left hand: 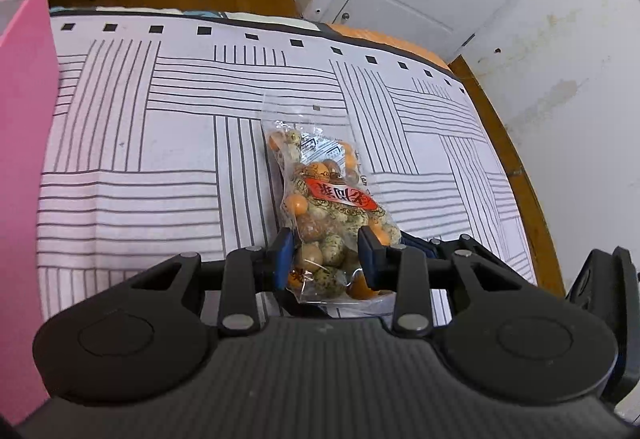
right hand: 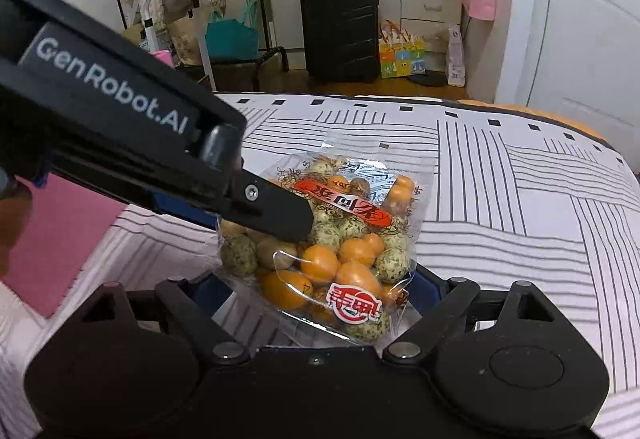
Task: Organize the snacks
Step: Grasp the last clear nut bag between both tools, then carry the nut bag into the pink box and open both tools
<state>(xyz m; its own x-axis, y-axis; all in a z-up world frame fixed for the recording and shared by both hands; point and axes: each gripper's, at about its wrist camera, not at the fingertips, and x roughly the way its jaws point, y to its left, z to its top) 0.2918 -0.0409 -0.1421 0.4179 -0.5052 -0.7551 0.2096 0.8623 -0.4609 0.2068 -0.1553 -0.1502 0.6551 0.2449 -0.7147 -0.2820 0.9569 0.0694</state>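
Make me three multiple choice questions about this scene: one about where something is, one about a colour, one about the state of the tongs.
1. Where is the pink box in the left wrist view?
A. at the left edge
B. under the snack bag
C. against the white door

2. What colour is the suitcase standing on the floor?
A. red
B. black
C. white

3. What is the left tongs doing?
A. spread wide over bare cloth
B. clamped on the snack bag
C. gripping the pink box

Answers:
1 A, the box fills the left border beside the striped cloth.
2 B, its ribbed shell is black.
3 B, both blue pads press the bag's sides, while the right tongs stands wide around it.
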